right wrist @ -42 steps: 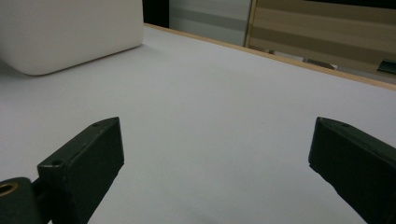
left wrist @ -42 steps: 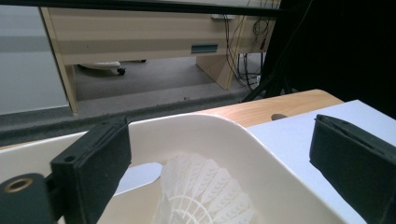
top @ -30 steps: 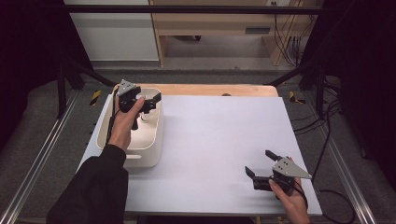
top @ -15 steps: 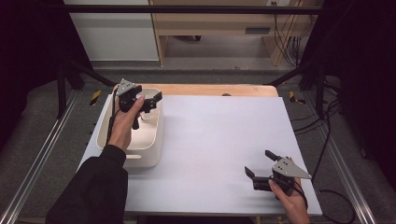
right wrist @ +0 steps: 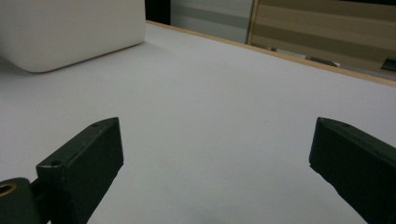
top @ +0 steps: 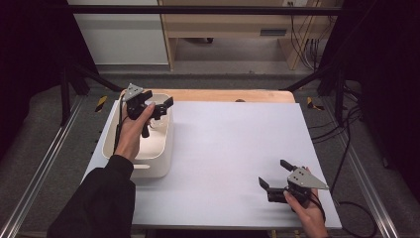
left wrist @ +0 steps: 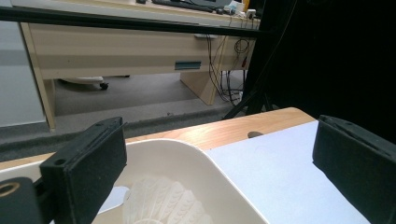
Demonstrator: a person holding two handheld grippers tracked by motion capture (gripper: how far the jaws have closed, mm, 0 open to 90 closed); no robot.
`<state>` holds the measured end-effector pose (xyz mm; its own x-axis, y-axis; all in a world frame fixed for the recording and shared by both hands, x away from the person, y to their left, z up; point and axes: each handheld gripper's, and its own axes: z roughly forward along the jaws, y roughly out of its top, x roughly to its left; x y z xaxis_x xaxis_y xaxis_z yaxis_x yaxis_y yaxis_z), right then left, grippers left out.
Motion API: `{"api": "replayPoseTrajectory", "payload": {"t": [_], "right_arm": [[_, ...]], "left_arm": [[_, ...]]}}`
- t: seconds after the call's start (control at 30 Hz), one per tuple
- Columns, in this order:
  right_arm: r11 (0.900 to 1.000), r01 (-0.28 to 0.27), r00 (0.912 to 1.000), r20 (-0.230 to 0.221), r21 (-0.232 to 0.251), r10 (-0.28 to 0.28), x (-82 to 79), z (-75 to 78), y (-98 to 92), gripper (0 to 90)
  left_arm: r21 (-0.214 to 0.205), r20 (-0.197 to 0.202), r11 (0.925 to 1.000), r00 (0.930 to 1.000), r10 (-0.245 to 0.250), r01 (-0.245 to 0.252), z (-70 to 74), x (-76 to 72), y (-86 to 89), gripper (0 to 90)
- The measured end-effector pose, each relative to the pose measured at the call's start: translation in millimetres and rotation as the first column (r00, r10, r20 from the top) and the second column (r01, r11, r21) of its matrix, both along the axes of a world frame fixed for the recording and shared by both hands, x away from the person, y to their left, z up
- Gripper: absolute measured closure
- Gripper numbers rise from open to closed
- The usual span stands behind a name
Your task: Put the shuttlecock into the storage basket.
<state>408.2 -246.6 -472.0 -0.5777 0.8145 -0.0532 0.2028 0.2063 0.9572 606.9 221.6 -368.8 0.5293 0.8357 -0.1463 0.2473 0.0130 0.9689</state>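
A white plastic tub [top: 162, 151] stands on the left side of the white table [top: 233, 144]. My left gripper [top: 159, 102] is held by a hand above the tub's far end, open with nothing between its jaws. In the left gripper view a white feathered shuttlecock [left wrist: 163, 203] lies inside the tub [left wrist: 224, 179], below the open left gripper [left wrist: 219, 154]. My right gripper [top: 274, 173] rests low over the table's near right corner, open and empty. In the right gripper view, the right gripper [right wrist: 215, 154] faces bare table, with the tub [right wrist: 70, 32] far off at the upper left.
A wooden strip [top: 223, 95] runs along the table's far edge. Beyond it stands a wooden desk [top: 237, 25] with cables [top: 302, 34] hanging. Metal rails [top: 44, 163] flank the table on both sides.
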Motion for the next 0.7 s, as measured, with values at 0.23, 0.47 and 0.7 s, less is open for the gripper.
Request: {"api": "replayPoseTrajectory", "payload": {"t": [0.23, 0.47, 0.7], "right_arm": [[1.0, -0.004, 1.0, -0.004, 0.001, 0.004, -0.7, 1.4, 1.0, 2.6], [1.0, -0.006, 1.0, -0.003, 0.0, 0.006, -0.8, 1.2, 1.2, 2.6], [1.0, -0.006, 1.0, -0.002, -0.004, 0.006, -1.3, 1.1, 1.9, 2.6]], "left_arm": [[-0.011, -0.007, 0.9999, 1.0, 0.001, -0.001, 2.2, -2.1, -1.9, 2.6], [-0.003, 0.02, 0.9998, 0.9996, -0.019, 0.019, 7.6, -7.4, -5.9, 2.6], [0.012, 0.045, 0.9995, 0.9985, -0.03, 0.03, 16.2, -17.4, -6.1, 2.6]]}}
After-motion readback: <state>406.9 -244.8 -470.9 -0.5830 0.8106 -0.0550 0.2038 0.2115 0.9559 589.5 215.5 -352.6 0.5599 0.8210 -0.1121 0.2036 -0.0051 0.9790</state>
